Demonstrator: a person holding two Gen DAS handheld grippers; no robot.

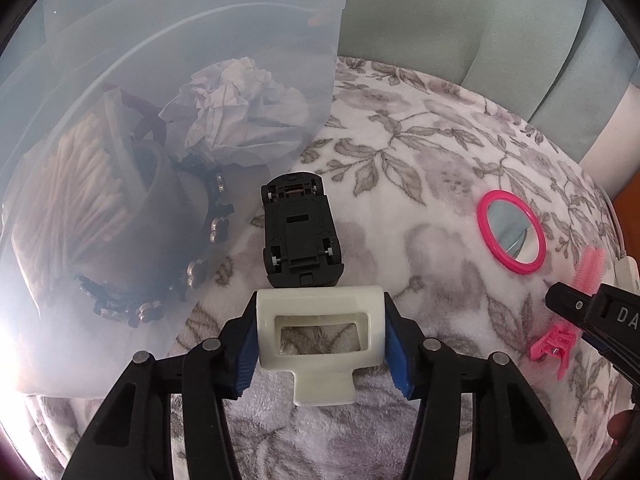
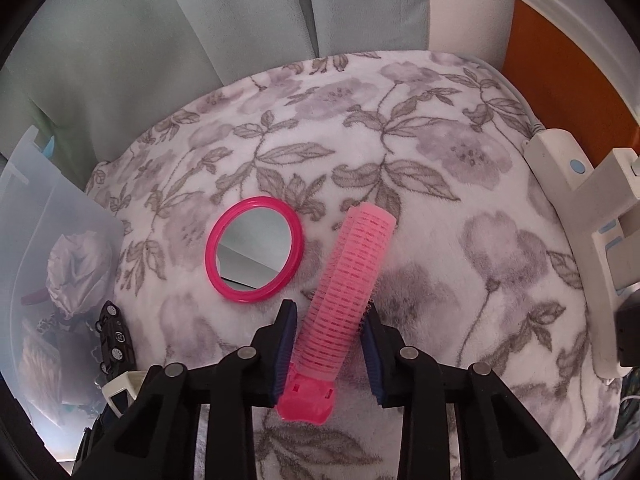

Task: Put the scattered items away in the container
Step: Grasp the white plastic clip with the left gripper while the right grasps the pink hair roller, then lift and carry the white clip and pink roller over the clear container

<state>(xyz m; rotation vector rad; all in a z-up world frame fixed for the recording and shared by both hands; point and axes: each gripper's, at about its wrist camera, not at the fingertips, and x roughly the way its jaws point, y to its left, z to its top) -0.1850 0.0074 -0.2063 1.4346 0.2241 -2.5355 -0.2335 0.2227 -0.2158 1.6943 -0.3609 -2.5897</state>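
Observation:
My left gripper [image 1: 320,312] is shut on a white plastic frame piece [image 1: 320,332], held just above the floral blanket. A black toy car [image 1: 300,228] lies upside down right in front of it, beside the translucent container [image 1: 120,80]. My right gripper [image 2: 330,328] has its jaws on both sides of a pink hair roller [image 2: 352,280] that lies on the blanket; the pads look close to it, contact unclear. A pink round mirror [image 2: 254,248] lies left of the roller and also shows in the left wrist view [image 1: 512,232].
The container holds crumpled paper [image 1: 240,100], cotton swabs [image 1: 72,200] and a black beaded band [image 1: 200,240]. A white power strip [image 2: 580,200] lies at the blanket's right edge. Green cushions [image 2: 160,40] stand behind. The blanket [image 2: 400,160] is bare toward the back.

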